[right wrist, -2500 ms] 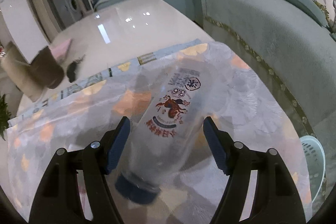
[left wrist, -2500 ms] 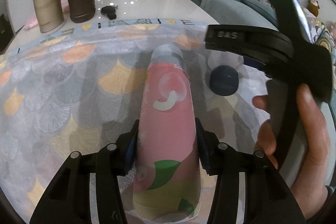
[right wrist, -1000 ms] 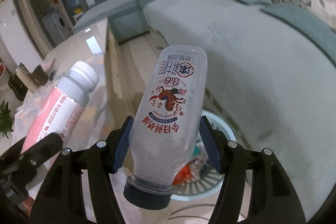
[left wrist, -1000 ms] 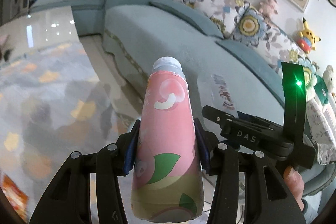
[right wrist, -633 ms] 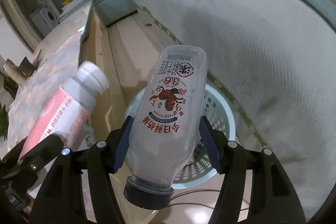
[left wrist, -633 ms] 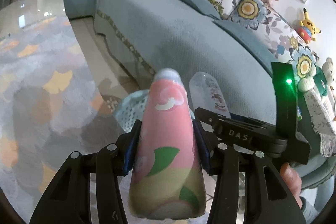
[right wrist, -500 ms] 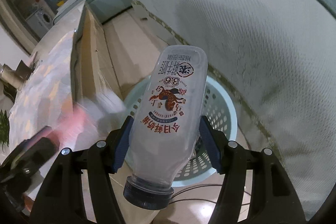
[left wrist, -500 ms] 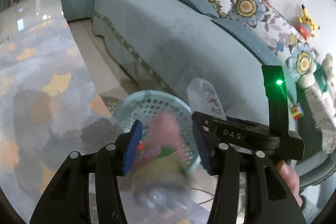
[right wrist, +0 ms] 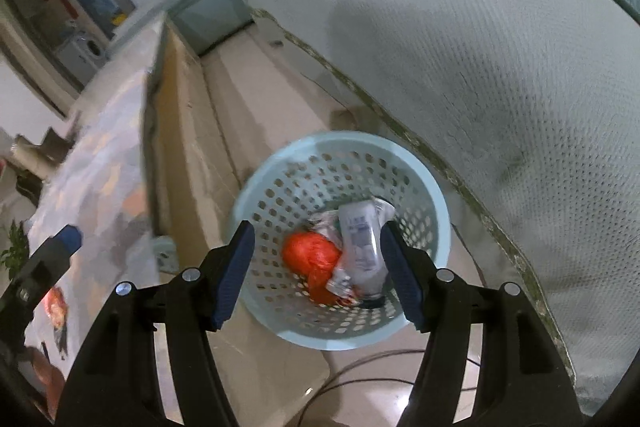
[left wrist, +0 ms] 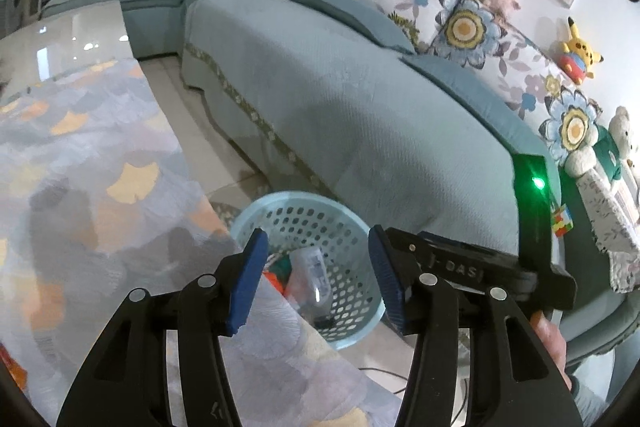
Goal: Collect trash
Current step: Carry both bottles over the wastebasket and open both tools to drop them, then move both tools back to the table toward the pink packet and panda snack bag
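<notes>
- My left gripper (left wrist: 316, 273) and right gripper (right wrist: 316, 271) both gape wide and carry nothing, poised over the pale blue basket (right wrist: 436, 203) on the floor beside the sofa (left wrist: 360, 99).
- The clear bottle (right wrist: 362, 247) lies inside the basket, against orange trash (right wrist: 312, 251).
- Before swinging away, I'd confirm nothing sits on the rim, then lift clear of the table edge (left wrist: 192, 179).
</notes>
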Motion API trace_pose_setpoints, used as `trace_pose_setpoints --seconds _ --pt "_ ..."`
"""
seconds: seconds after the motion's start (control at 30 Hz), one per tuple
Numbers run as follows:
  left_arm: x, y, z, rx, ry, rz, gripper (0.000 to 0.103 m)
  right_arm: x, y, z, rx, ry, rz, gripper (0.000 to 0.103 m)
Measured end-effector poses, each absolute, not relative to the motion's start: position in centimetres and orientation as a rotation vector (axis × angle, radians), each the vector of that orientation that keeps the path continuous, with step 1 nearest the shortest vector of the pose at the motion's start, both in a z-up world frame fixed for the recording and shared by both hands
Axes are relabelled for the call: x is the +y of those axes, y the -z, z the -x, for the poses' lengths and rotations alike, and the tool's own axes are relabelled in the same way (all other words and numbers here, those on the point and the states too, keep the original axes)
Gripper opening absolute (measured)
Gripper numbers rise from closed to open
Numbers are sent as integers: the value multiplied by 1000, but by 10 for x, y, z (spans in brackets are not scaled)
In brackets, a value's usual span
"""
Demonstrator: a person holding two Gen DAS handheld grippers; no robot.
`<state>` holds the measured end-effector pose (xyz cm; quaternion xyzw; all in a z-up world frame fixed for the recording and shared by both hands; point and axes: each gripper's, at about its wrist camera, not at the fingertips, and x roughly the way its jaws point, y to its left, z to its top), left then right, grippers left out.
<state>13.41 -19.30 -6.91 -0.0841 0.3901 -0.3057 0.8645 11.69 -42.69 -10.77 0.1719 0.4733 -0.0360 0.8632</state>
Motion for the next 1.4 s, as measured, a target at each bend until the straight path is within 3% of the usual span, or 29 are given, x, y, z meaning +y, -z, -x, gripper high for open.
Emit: trace_pose_setpoints --seconds 0.4,0.6,0.63,0.7,0.73,1.07,1.23,1.3,1.4 --pt "-70 6 -81 668 487 237 50 -304 13 -68 716 -165 -160 61" --pt "2 3 -56 639 366 277 63 -227 0 -43 648 -298 -90 61" --pt "12 5 -54 641 345 285 67 -215 1 -40 648 -314 -83 58" --pt "39 13 -49 650 282 296 75 -193 6 -38 667 -362 -77 33" --pt "48 16 -47 653 257 291 76 -180 12 -38 690 -402 -78 30" --pt "133 75 -58 754 135 291 86 -104 61 -33 791 -479 -76 29" --pt "142 102 -78 828 104 301 86 -85 82 -30 835 -508 -36 29" --pt "143 110 -86 859 106 305 79 -75 85 -29 845 -537 -1 29" --pt "140 119 -95 904 132 296 61 -60 90 -30 861 -575 29 29"
